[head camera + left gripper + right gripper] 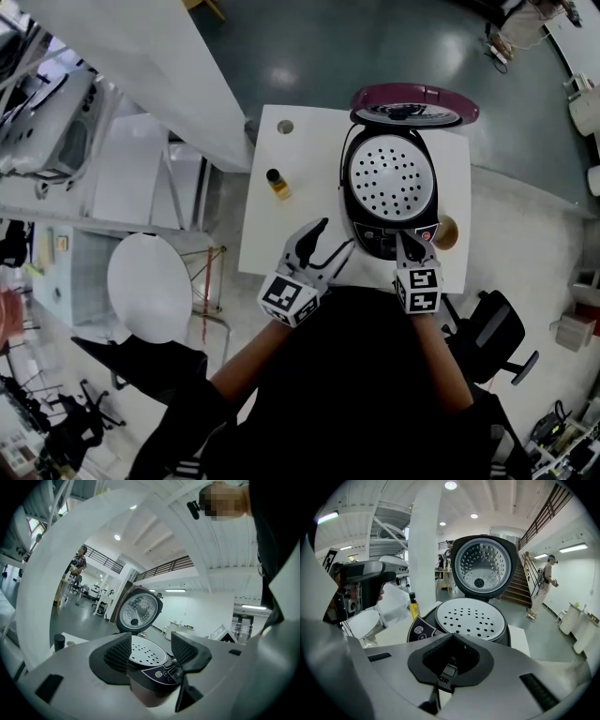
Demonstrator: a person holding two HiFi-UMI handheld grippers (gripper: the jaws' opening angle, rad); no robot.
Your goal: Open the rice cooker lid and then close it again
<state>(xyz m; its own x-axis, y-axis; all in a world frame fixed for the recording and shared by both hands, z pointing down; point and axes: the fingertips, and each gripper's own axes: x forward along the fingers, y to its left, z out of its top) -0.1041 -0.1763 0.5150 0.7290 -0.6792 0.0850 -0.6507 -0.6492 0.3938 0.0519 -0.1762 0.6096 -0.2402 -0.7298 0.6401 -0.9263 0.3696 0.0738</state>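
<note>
White perforated tray inside open-lidded rice cooker; left gripper fingers spread, right gripper fingers pressed together.

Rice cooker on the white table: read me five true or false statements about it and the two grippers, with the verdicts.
1. The rice cooker has its lid standing open. True.
2. The right gripper has its jaws wide apart. False: they are together, with nothing between them.
3. A small bottle stands on the table, left of the cooker in the head view. True.
4. The left gripper grips the lid. False: its jaws are apart and empty, on the cooker's near side; the lid is at the far side.
5. A perforated white tray lies in the cooker's opening. True.
</note>
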